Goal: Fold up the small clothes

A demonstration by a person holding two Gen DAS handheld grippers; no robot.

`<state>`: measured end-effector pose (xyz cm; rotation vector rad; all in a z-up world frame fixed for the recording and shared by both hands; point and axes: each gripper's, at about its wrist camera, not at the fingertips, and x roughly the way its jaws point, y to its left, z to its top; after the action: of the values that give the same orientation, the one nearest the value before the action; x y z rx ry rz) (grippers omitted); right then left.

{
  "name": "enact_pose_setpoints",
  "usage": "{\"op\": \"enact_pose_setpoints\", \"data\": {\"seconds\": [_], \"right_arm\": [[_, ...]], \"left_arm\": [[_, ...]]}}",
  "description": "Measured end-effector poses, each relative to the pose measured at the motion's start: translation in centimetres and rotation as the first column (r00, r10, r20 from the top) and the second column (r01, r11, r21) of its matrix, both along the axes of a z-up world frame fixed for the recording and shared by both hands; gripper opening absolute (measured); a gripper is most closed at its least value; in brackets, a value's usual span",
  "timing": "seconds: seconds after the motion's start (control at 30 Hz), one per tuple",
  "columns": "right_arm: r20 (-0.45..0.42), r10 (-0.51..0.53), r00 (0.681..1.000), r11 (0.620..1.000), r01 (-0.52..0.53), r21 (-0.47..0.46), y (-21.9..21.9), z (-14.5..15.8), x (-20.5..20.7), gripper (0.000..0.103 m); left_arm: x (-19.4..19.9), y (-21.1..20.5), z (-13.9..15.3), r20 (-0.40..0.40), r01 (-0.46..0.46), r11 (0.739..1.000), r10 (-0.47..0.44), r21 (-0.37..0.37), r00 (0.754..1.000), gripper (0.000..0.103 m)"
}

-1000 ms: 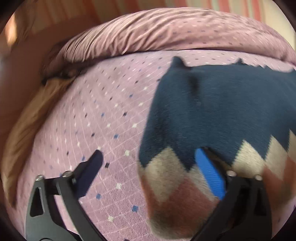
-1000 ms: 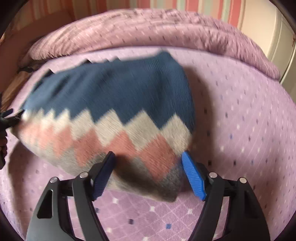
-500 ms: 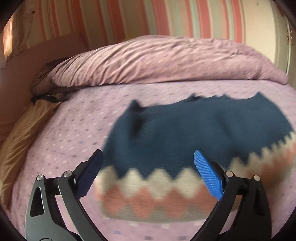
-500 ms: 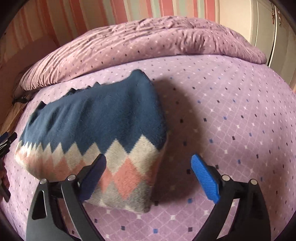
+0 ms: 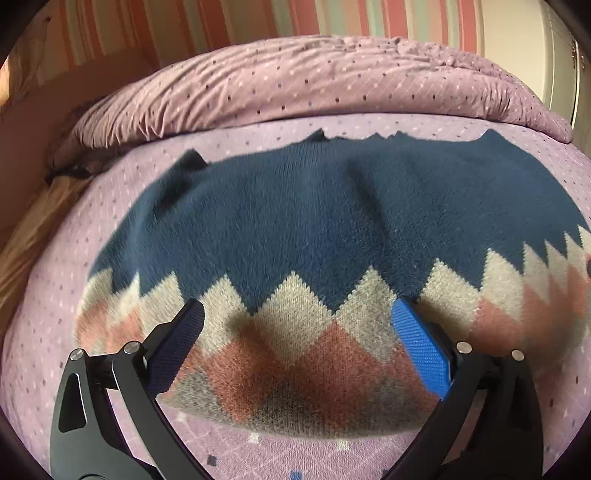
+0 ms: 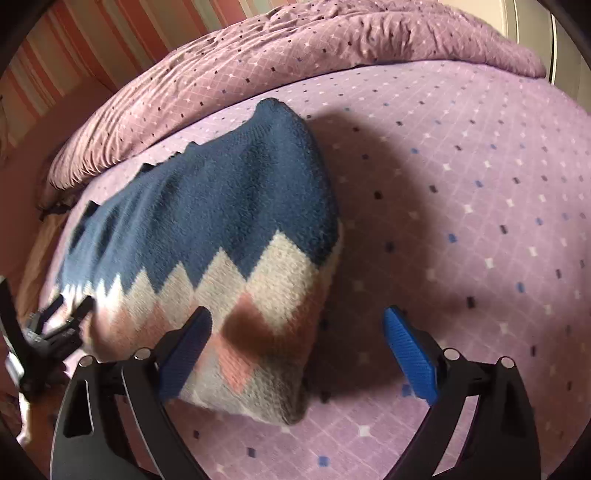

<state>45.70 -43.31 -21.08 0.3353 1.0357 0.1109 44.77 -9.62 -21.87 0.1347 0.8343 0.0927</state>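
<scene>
Nearest in the left wrist view, the left claw (image 5: 295, 332) is standing spread, pinching nothing; its two blue pads (image 5: 421, 354) are hovering over the near patterned edge of the sweater (image 5: 314, 229), which is filling the gap between them. Whether the pads are brushing the knit cannot be told.

In the right wrist view, the right claw (image 6: 295, 339) is also gaping wide with nothing gripped. Its left finger is overlapping the sweater's (image 6: 221, 229) near right corner, while its right finger is hanging over bare bed (image 6: 461, 206) just beside the sweater.

One sweater is lying flat on the bed (image 5: 122, 177), folded into a broad band. Its near edge is showing a zigzag of cream, salmon and grey diamonds; beyond that the knit is running plain dark blue to a jagged far edge.

Left of the sweater in the right wrist view, the left claw (image 6: 70, 308) is showing, blurred.

Beyond the sweater, one crumpled duvet (image 5: 314, 77) in the same lilac dotted print is lying heaped across the bed. Behind it a striped wall (image 5: 258, 18) is rising.
</scene>
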Motion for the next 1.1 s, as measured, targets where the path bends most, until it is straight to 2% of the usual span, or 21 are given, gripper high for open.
{"op": "enact_pose_setpoints", "data": {"seconds": [0.13, 0.23, 0.3, 0.47, 0.5, 0.53, 0.57, 0.6, 0.63, 0.7, 0.8, 0.9, 1.0, 1.1], "right_arm": [[-0.019, 0.004, 1.000, 0.999, -0.003, 0.049, 0.0, -0.6, 1.0, 0.096], [-0.055, 0.007, 0.998, 0.996, -0.003, 0.087, 0.1, -1.7, 1.7, 0.099], [-0.077, 0.017, 0.997, 0.993, -0.008, 0.122, 0.4, -2.6, 2.1, 0.102], [-0.057, 0.046, 0.997, 0.990, -0.038, 0.134, 1.9, -3.3, 3.4, 0.102], [-0.049, 0.078, 0.996, 0.987, -0.070, 0.142, 2.6, -3.2, 3.7, 0.093], [-0.051, 0.125, 0.991, 0.982, -0.116, 0.150, 3.8, -3.2, 4.2, 0.089], [-0.061, 0.124, 0.990, 0.986, -0.116, 0.119, 4.5, -3.1, 4.6, 0.087], [-0.064, 0.124, 0.990, 0.988, -0.117, 0.103, 4.9, -3.0, 4.8, 0.075], [-0.056, 0.125, 0.991, 0.987, -0.118, 0.110, 5.0, -2.7, 5.0, 0.055], [-0.033, 0.120, 0.992, 0.983, -0.114, 0.143, 4.6, -2.2, 4.9, 0.043], [0.001, 0.157, 0.988, 0.984, -0.157, 0.079, 5.6, -0.9, 4.4, 0.039], [0.029, 0.141, 0.990, 0.982, -0.143, 0.121, 5.2, 0.2, 4.2, 0.038], [0.082, 0.154, 0.985, 0.978, -0.163, 0.127, 5.5, 2.7, 3.7, 0.038], [0.157, 0.190, 0.969, 0.971, -0.208, 0.113, 7.4, 6.8, 3.4, 0.037]], "left_arm": [[0.3, -0.6, -0.7, -0.008, 0.020, 0.999, -0.019, 0.050, 1.000, 0.100], [0.5, -0.2, -0.9, -0.018, 0.009, 1.000, -0.009, 0.017, 1.000, 0.100], [0.3, -0.3, -1.0, -0.009, 0.006, 1.000, -0.006, 0.021, 1.000, 0.100], [0.2, -0.1, -1.2, -0.005, -0.008, 1.000, 0.008, 0.002, 1.000, 0.100], [0.2, -0.2, -1.2, -0.005, -0.007, 1.000, 0.007, 0.003, 1.000, 0.100], [0.2, -0.1, -1.2, -0.006, -0.008, 1.000, 0.008, 0.001, 1.000, 0.100], [0.3, -0.1, -1.2, -0.007, -0.008, 1.000, 0.008, -0.001, 1.000, 0.100], [0.3, -0.1, -1.3, -0.007, -0.009, 1.000, 0.009, -0.003, 1.000, 0.100], [0.3, -0.1, -1.3, -0.006, -0.009, 1.000, 0.009, -0.005, 1.000, 0.100], [0.3, -0.2, -1.3, -0.003, -0.012, 1.000, 0.012, 0.000, 1.000, 0.100], [0.2, -0.2, -1.3, -0.004, -0.014, 1.000, 0.014, 0.002, 1.000, 0.100], [0.2, -0.2, -1.3, -0.009, -0.017, 1.000, 0.017, 0.002, 1.000, 0.100], [0.3, -0.2, -1.3, -0.016, -0.018, 1.000, 0.018, 0.002, 1.000, 0.100], [0.2, 0.0, -1.3, -0.020, -0.026, 1.000, 0.025, -0.007, 0.999, 0.100]]}}
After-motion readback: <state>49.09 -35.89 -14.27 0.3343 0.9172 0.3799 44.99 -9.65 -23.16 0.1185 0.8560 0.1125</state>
